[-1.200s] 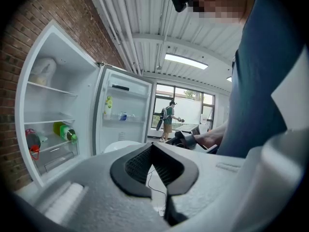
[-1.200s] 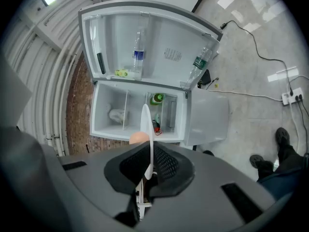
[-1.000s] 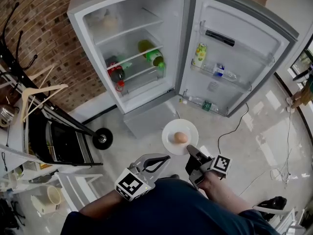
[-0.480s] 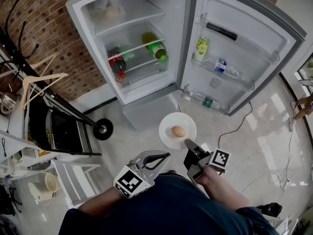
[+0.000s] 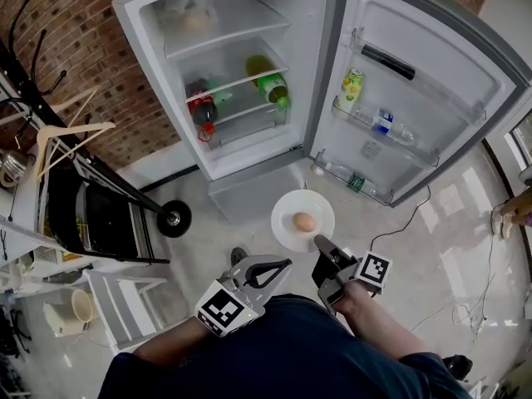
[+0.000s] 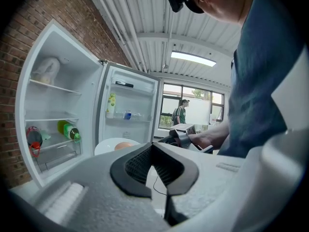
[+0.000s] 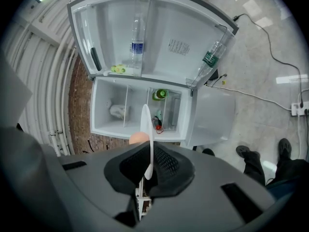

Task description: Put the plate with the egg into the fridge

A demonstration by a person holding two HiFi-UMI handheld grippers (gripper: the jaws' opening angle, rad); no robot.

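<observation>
Two claws in play, only one working. Right claw [image 5: 319,243] is clamped on the near rim of the plate [image 5: 291,209]. The right gripper view shows that rim edge-on, pinched between the pads [image 7: 166,162]. Left claw [image 5: 283,265] is closed on nothing, low by the person's torso. My read: it's a spare, free to steady the plate if needed.

Plate hangs in the air over the floor, just in front of the fridge [image 5: 140,25] and below its open compartment, not yet inside. It's level on a single edge pinch, with the far side unsupported. Reason seems plain: the egg [image 5: 304,222] is loose, so any tilt and it rolls. Door [image 5: 432,81] stands swung wide, so the approach is clear.

Plate: small, round, plain white, shallow. Egg: brown, whole, lying about mid-plate.

Middle shelf already carries a green bottle [image 5: 268,90] and a dark red-capped bottle [image 5: 200,111]. The shelf above looks roomier, so it's probably the better target.
</observation>
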